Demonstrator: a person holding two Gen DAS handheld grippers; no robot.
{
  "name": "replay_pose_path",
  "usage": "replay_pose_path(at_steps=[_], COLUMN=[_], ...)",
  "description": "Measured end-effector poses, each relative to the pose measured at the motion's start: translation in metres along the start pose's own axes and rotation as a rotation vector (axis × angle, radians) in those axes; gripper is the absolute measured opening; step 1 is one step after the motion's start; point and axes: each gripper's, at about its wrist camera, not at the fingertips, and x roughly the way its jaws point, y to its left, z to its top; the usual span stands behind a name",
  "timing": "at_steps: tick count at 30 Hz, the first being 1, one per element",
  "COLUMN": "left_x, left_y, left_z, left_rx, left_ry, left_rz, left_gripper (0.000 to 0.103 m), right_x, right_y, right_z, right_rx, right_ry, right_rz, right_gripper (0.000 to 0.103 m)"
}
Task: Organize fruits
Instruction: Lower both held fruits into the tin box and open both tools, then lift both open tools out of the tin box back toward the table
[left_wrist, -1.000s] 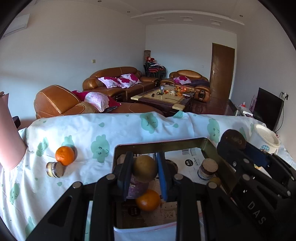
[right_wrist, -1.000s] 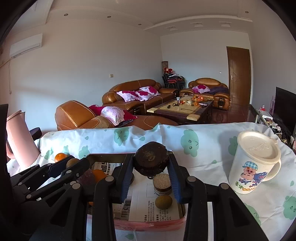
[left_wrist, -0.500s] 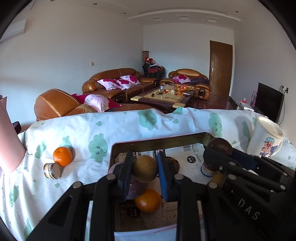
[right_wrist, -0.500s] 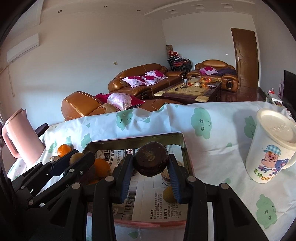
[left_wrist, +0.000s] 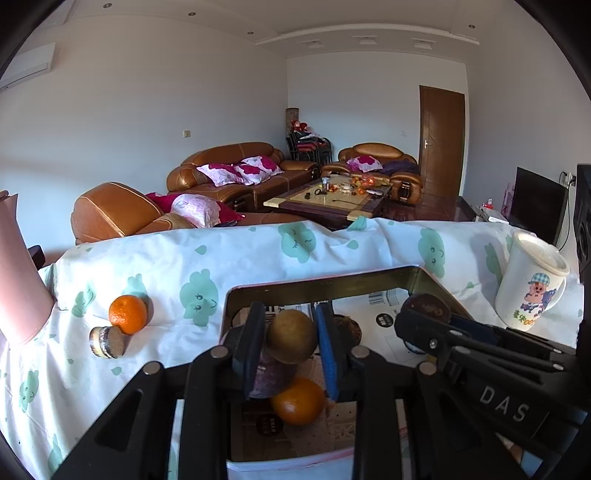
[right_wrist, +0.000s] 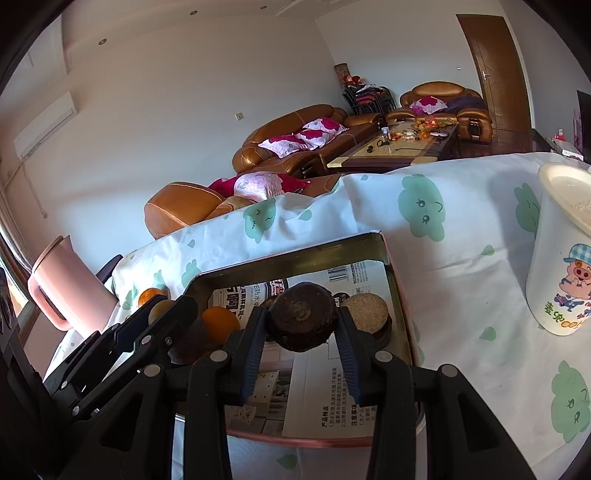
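Two fruits poised over the tray, one about to drop

The left gripper is opening its jaws around a brown fruit over the tray; falling, it may hit the orange below and roll. The right gripper is clamped on a dark fruit beside a cork-topped jar. Both grippers crowd the tray; a mug stands near.
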Motion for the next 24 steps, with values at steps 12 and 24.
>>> replay_pose_path(at_steps=[12, 24], left_x=[-0.036, -0.042], left_y=[-0.008, -0.003], left_z=[-0.001, -0.004], left_rx=[0.032, 0.055], left_ry=[-0.139, -0.170], left_rz=[0.015, 0.106], left_gripper=[0.103, 0.103], right_x=[-0.038, -0.059], right_y=[-0.003, 0.038], right_z=[0.008, -0.007], right_rx=[0.024, -0.196], right_ry=[-0.200, -0.397], right_rz=[0.045, -0.207], right_gripper=[0.073, 0.089])
